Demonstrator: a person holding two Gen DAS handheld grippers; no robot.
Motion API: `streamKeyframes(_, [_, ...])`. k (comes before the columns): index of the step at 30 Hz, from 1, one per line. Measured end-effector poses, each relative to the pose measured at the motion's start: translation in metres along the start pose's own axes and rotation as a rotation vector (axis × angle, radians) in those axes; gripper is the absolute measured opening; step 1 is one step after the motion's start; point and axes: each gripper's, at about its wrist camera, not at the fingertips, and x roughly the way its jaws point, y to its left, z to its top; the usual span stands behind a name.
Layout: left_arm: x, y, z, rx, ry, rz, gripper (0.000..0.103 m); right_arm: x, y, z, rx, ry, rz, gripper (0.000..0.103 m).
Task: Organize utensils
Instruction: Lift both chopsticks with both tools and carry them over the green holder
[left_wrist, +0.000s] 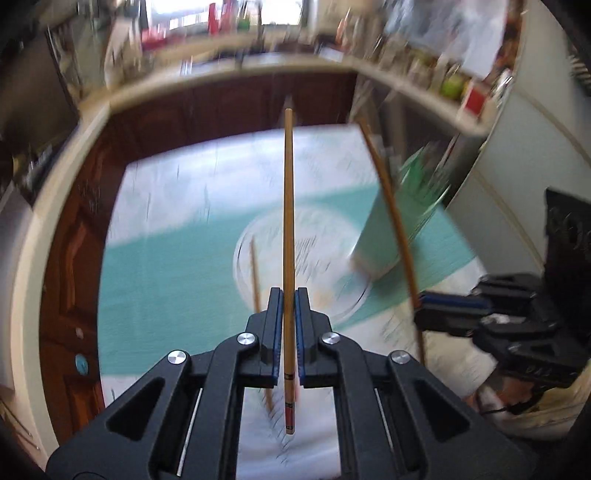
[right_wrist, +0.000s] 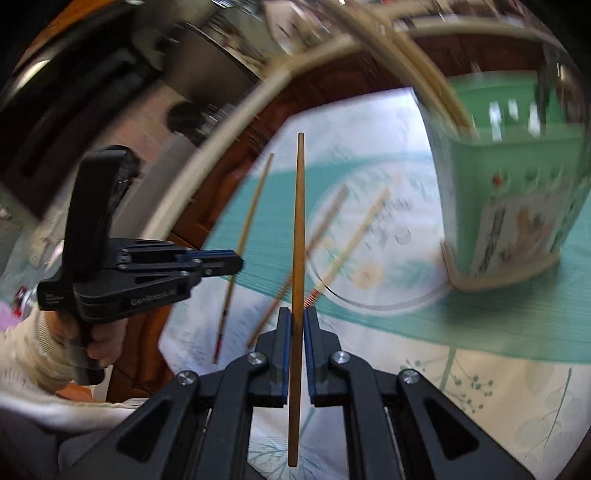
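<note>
My left gripper (left_wrist: 289, 295) is shut on a light wooden chopstick (left_wrist: 289, 206) that points forward over the table. My right gripper (right_wrist: 297, 314) is shut on a darker wooden chopstick (right_wrist: 298, 236). In the left wrist view the right gripper (left_wrist: 424, 301) stands to the right with its chopstick (left_wrist: 391, 206) rising beside a mint green utensil holder (left_wrist: 391, 232). In the right wrist view the left gripper (right_wrist: 236, 262) is at the left with its chopstick (right_wrist: 243, 240). The green holder (right_wrist: 509, 206) stands at the right. More chopsticks (right_wrist: 347, 251) lie on the cloth.
A white and teal tablecloth (left_wrist: 166, 295) covers the table. A loose chopstick (left_wrist: 255, 273) lies on it under my left gripper. A dark wooden cabinet (left_wrist: 207, 107) and a cluttered counter (left_wrist: 424, 74) stand behind. Both views are motion blurred.
</note>
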Motion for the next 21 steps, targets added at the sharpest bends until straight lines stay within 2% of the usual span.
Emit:
streamKeyframes(4, [-0.06,-0.023,0.046,0.023,-0.222,-0.046,0.004,-0.044,0.025,0.003,-0.121,-0.191,0.033,0.006])
streamKeyframes(7, [-0.077,-0.044,0.08,0.025,-0.342,-0.069,0.004,-0.076,0.03,0.013,-0.151,-0.355,-0.015,0.006])
streamKeyframes(9, [-0.082,-0.053,0.102,0.008,-0.39,-0.088,0.004,-0.094,0.024,0.023,-0.135,-0.471,-0.064,0.006])
streamKeyframes(11, [-0.071,-0.067,0.12,-0.023,-0.408,-0.107,0.004,-0.108,0.011,0.038,-0.092,-0.578,-0.114,0.006])
streamKeyframes(15, [-0.024,-0.084,0.135,-0.058,-0.451,-0.099,0.004,-0.123,-0.017,0.059,-0.024,-0.719,-0.185,0.006])
streamKeyframes(21, [0.04,-0.089,0.133,-0.078,-0.465,-0.106,0.004,-0.113,-0.041,0.071,-0.033,-0.797,-0.264,0.006])
